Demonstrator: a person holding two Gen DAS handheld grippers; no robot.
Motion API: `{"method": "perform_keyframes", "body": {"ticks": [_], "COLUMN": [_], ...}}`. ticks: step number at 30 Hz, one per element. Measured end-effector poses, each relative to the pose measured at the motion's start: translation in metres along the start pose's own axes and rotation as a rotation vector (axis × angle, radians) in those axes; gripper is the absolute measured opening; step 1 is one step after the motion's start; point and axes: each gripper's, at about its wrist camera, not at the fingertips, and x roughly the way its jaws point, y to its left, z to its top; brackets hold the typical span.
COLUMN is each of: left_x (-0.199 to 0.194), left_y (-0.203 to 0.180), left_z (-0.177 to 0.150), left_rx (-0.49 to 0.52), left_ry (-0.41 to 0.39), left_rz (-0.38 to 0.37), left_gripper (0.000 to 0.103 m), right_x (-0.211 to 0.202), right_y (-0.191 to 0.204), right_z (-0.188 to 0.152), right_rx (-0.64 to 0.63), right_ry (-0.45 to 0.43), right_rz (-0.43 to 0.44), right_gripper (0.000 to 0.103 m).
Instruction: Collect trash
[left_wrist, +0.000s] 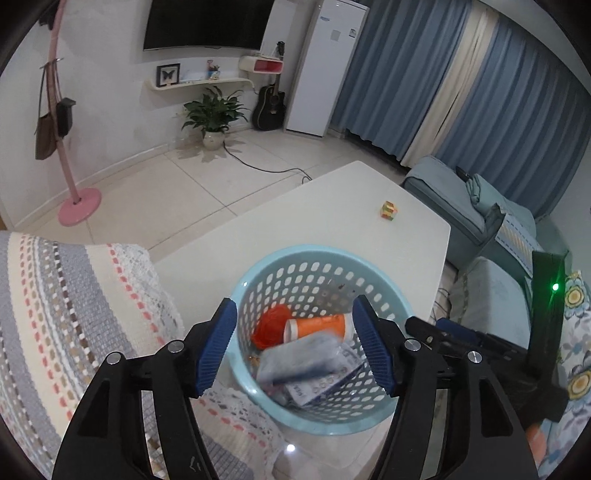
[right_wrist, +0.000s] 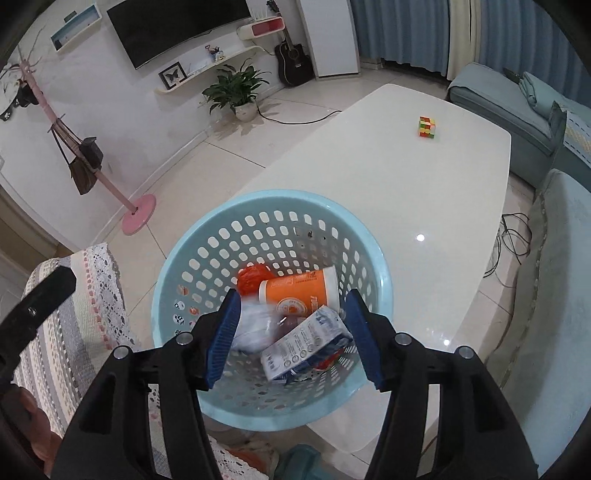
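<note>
A light blue perforated basket stands at the near end of a white table, and everything here is placed relative to it. Inside the basket lie an orange bottle on its side, a crumpled orange-red bag behind the bottle's cap end, and a white printed packet nearest the cameras, with a blurred greyish plastic wrapper on top of the pile. The left gripper hovers over the basket's opening, its blue-padded jaws spread wide and holding nothing. The right gripper hangs over the same opening, also spread apart and empty. Far beyond the basket, near the table's far end, sits a small multicoloured cube. A striped, lace-edged cloth lies just left of the basket.
</note>
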Motion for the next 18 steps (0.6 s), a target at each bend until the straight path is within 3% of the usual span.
{"method": "perform_keyframes", "body": {"ticks": [9, 12, 18], "left_x": [-0.046, -0.075, -0.133], "left_y": [0.015, 0.022, 0.042], "left_z": [-0.021, -0.029, -0.052], "left_rx": [-0.013, -0.004, -0.015], "left_ry": [-0.065, -0.119, -0.228], "left_rz": [0.023, 0.060, 0.165], "left_gripper": [0.072, 0.081, 0.086], "right_x": [-0.029, -0.044, -0.077], "right_y": [0.028, 0.045, 0.085], "right_z": [-0.017, -0.026, -0.046], "right_rx": [-0.052, -0.090, -0.173], "right_ry": [-0.041, -0.078, -0.169], "right_rz": [0.048, 0.063, 0.114], "right_gripper": [0.058, 0.067, 0.068]}}
